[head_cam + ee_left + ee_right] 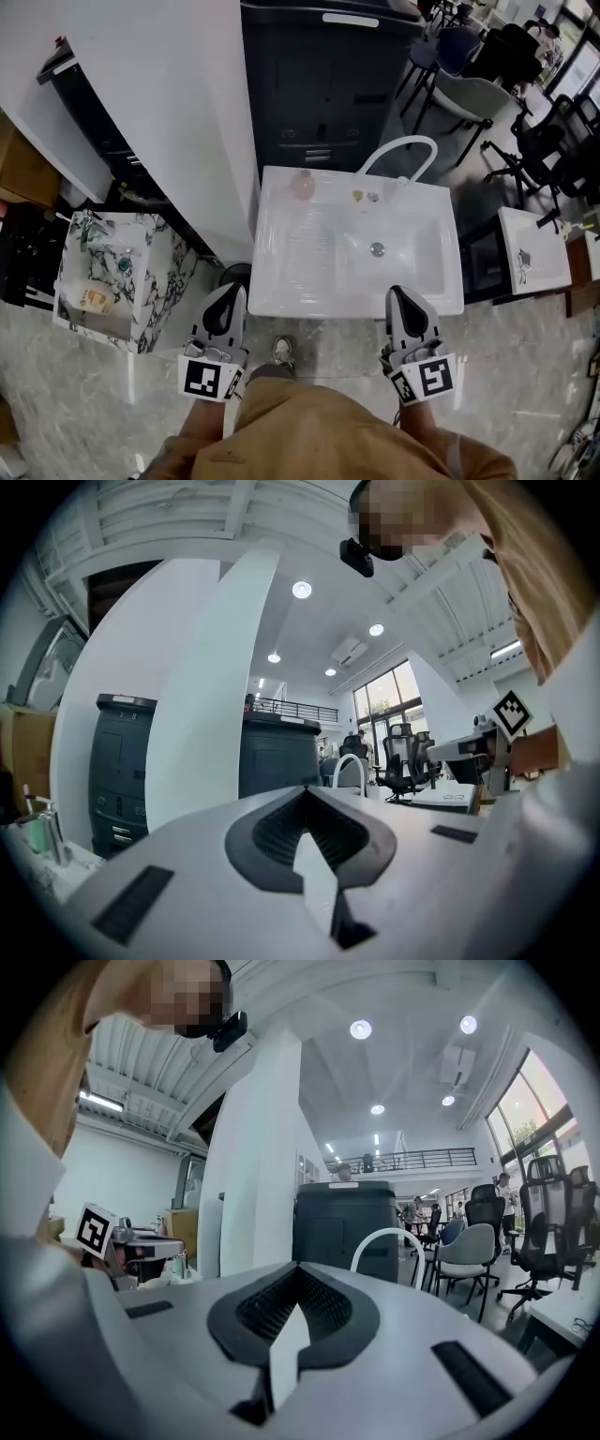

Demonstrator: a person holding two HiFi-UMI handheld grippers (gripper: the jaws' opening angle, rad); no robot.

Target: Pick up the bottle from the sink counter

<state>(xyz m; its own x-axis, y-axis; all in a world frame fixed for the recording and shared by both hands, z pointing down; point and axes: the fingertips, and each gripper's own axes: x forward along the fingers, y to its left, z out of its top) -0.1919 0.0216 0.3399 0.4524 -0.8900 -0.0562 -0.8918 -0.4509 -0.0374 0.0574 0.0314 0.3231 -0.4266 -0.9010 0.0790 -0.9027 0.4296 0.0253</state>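
A small pinkish bottle (302,185) stands on the back rim of the white sink (281,291), left of the arched white faucet (398,150). My left gripper (228,291) hovers at the sink's near left edge, jaws shut and empty. My right gripper (396,292) hovers at the near right edge, also shut and empty. Both are well short of the bottle. In the left gripper view the gripper (305,791) points level at the faucet (349,766). In the right gripper view the gripper (298,1267) faces the faucet (389,1241). The bottle is hidden in both gripper views.
Two small items (365,196) lie on the sink's back rim by the faucet. A dark cabinet (323,84) stands behind the sink and a white column (169,112) to its left. A marble-patterned stand (141,281) with clutter is at left. Office chairs (478,94) and a white table (534,248) are at right.
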